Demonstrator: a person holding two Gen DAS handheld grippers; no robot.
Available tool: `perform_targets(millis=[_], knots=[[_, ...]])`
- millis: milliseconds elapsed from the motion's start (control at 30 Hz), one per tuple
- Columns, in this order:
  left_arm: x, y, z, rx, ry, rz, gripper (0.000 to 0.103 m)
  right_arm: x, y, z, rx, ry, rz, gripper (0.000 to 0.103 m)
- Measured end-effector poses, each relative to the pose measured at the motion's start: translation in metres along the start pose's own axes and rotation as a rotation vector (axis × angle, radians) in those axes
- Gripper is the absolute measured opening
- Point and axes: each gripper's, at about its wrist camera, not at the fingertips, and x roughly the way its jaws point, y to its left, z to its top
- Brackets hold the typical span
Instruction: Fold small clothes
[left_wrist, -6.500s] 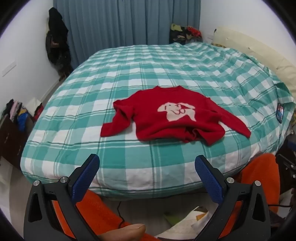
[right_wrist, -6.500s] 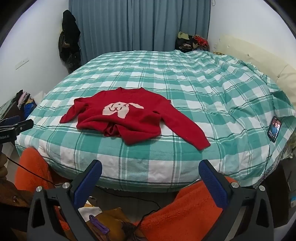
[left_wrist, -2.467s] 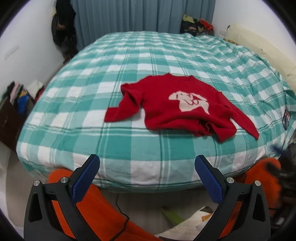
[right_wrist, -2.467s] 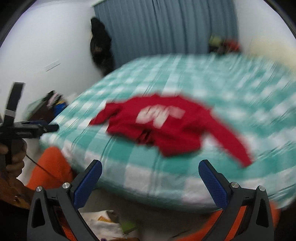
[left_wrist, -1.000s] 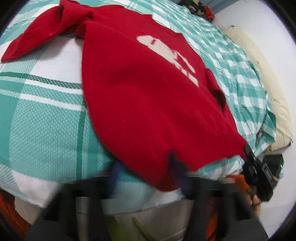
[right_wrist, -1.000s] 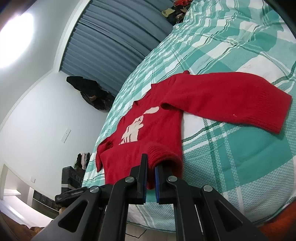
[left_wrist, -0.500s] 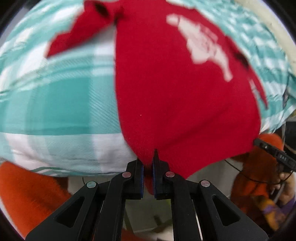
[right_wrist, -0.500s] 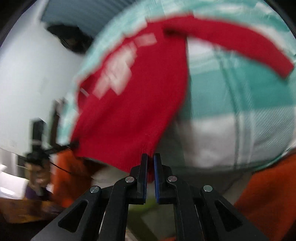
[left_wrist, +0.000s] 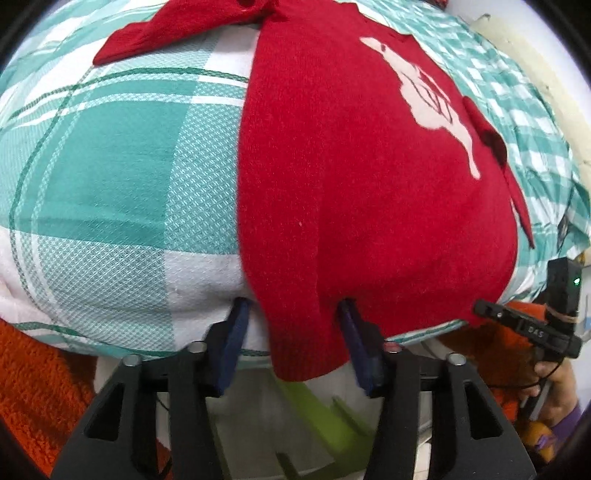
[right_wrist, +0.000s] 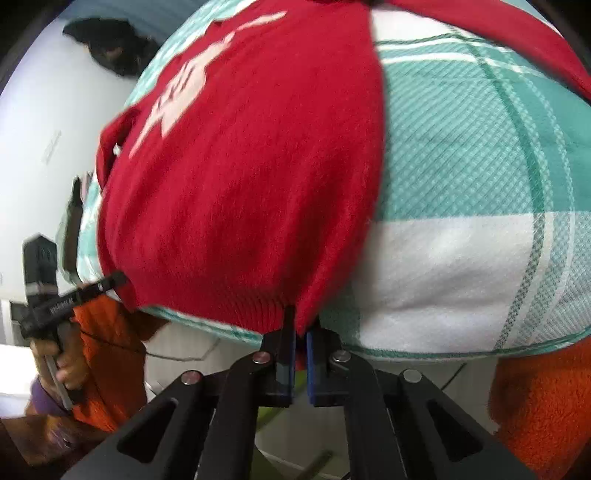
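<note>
Right gripper (right_wrist: 300, 332) pinches sweater (right_wrist: 240, 166) hem.

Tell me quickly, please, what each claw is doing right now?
Left claw: open, its blue fingers either side of the red sweater hem, not pinching it.
Right claw: shut on the red sweater hem at the bed edge.

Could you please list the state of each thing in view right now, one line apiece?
red sweater: spread face up on the bed, hem hanging over the edge.
left gripper: jaws open, hem corner hanging between them.
right gripper: jaws shut on the other hem corner.
left sleeve: stretched out sideways on the bed, flat.
checked bedcover: smooth, lying under the sweater.
</note>
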Motion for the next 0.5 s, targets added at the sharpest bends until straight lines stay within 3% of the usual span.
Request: perform_targets(millis=[33, 67, 267, 400, 500], knots=[[-0.002, 0.002, -0.003, 0.013, 0.009, -0.01, 0.012, -0.003, 0.001, -0.003, -0.011, 0.008, -0.011, 0.004], [0.0, 0.002, -0.007, 0.024, 0.023, -0.026, 0.007, -0.008, 0.0, -0.006, -0.02, 0.018, -0.029, 0.004], [0.0, -0.004, -0.009, 0.044, 0.032, 0.009, 0.007, -0.01, -0.018, -0.014, 0.049, 0.03, -0.082, 0.003], [0.01, -0.005, -0.008, 0.054, 0.052, 0.101, 0.006, -0.009, -0.025, -0.008, 0.082, 0.018, -0.099, 0.003], [0.016, -0.001, -0.007, 0.026, 0.066, 0.101, 0.006, -0.003, -0.031, -0.004, 0.098, 0.022, -0.115, 0.003]])
